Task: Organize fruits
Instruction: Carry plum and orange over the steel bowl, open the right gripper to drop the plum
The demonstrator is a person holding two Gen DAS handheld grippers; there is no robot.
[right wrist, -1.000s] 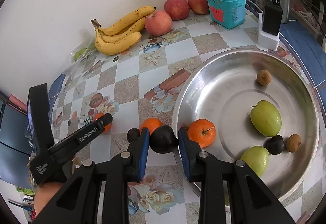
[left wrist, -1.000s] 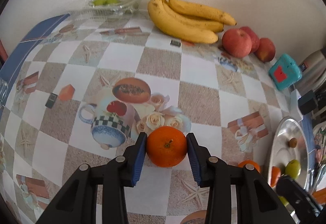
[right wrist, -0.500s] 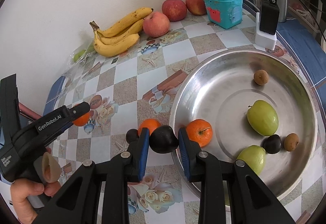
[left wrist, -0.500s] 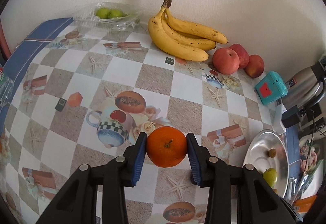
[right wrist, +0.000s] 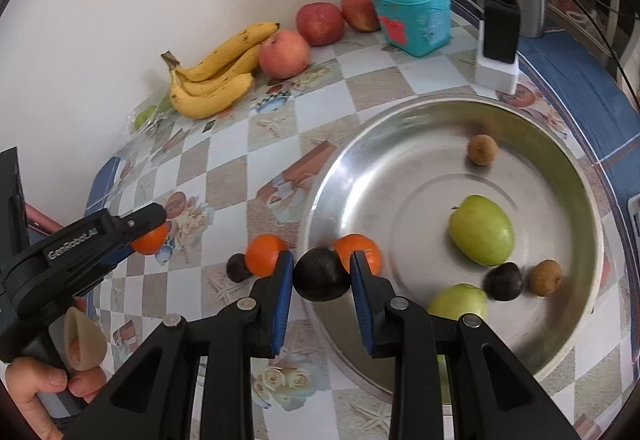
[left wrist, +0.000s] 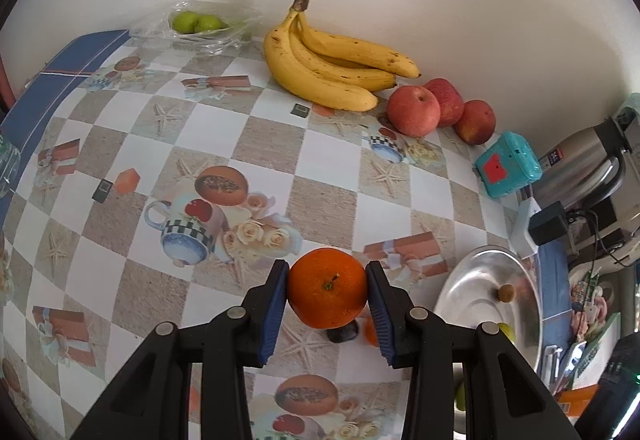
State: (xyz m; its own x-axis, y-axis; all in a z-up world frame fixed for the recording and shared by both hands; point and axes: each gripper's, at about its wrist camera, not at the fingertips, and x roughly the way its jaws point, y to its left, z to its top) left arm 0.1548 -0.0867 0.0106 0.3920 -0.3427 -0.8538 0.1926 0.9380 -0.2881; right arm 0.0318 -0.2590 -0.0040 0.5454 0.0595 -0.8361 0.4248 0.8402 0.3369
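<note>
Your steel pan holds two green fruits, a tangerine half-hidden behind your right gripper clamping a dark plum, while your left gripper clamps an orange.

Setting: a home kitchen table. Evidence: patterned oilcloth, bananas, steel thermos, metal basin.

You've lifted your left claw and its orange higher off the surface, widening its view.
</note>
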